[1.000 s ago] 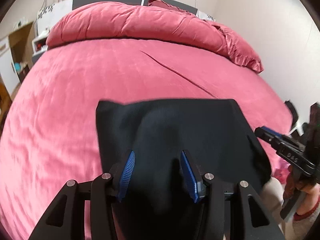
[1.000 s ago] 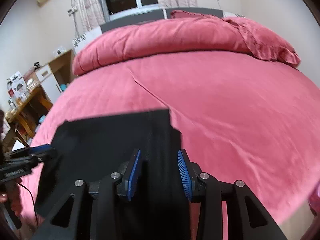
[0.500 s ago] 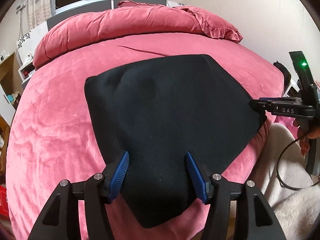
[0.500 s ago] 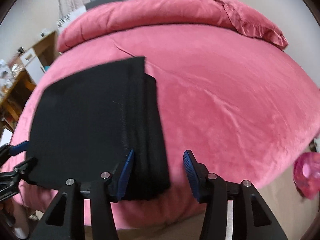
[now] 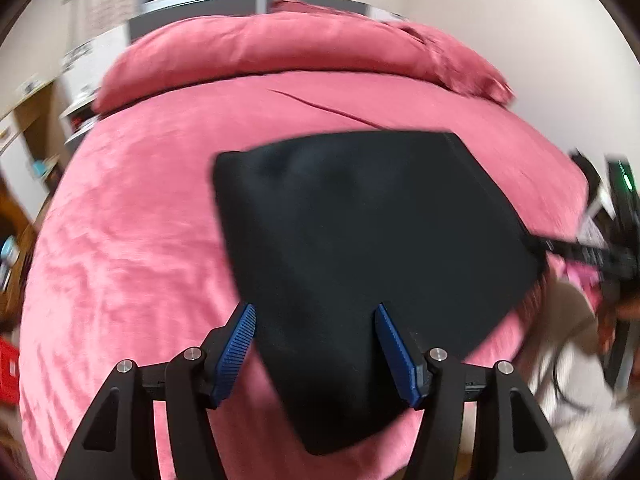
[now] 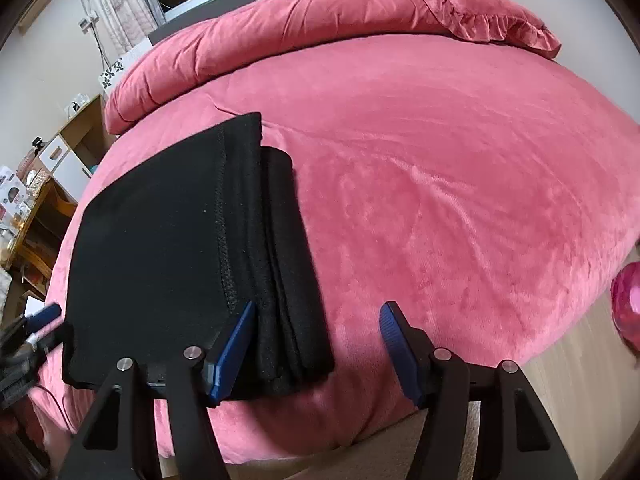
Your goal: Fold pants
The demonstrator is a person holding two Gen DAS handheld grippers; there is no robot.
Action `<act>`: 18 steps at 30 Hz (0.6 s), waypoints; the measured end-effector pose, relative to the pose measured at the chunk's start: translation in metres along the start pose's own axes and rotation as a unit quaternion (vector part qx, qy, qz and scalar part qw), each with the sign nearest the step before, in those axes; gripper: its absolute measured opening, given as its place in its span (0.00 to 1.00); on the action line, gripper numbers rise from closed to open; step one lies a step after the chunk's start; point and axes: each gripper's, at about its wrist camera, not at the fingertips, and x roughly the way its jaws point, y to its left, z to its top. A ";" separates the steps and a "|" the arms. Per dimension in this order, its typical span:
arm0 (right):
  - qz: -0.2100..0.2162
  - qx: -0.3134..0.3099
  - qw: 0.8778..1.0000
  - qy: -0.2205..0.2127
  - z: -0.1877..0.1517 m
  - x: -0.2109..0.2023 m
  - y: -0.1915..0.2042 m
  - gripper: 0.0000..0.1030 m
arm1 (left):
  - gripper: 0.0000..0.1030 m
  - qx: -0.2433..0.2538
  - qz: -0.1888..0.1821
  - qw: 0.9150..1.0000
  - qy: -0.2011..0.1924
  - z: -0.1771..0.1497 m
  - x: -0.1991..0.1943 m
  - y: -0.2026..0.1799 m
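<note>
Left wrist view: the left gripper (image 5: 316,340) is opening its jaws, holding nothing; the black pants (image 5: 372,248) lie folded on the pink bed (image 5: 132,240), a corner between the jaws. Releasing seems the step.

Right wrist view: the right gripper (image 6: 318,338) is opening too, empty, with the pants' layered edge between its jaws. Next it must back away without snagging. No readable writing.

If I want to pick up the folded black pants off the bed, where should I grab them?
Probably the thick stacked edge of the folded black pants, coming from the near bed edge. There the layers line up, so one pinch catches them all. The right gripper, jaws opening, sits there; nothing pinched.
</note>
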 end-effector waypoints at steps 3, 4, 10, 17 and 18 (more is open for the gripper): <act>0.007 0.007 1.000 -0.003 -0.001 -0.001 0.001 0.63 | 0.65 -0.054 -0.011 0.998 0.019 0.002 0.006 0.019; 0.011 0.009 1.000 -0.004 -0.001 -0.002 0.000 0.64 | 0.69 -0.069 -0.016 0.997 0.022 0.002 0.007 0.026; 0.058 0.020 0.998 -0.003 0.005 -0.002 -0.001 0.69 | 0.76 -0.106 -0.030 0.993 0.044 0.000 0.011 0.043; 0.101 0.027 0.994 0.024 0.019 0.017 -0.003 0.72 | 0.76 -0.128 -0.063 0.987 0.067 0.002 0.018 0.055; 0.112 0.024 0.993 0.034 0.023 0.022 -0.003 0.72 | 0.76 -0.130 -0.071 0.986 0.071 0.002 0.019 0.057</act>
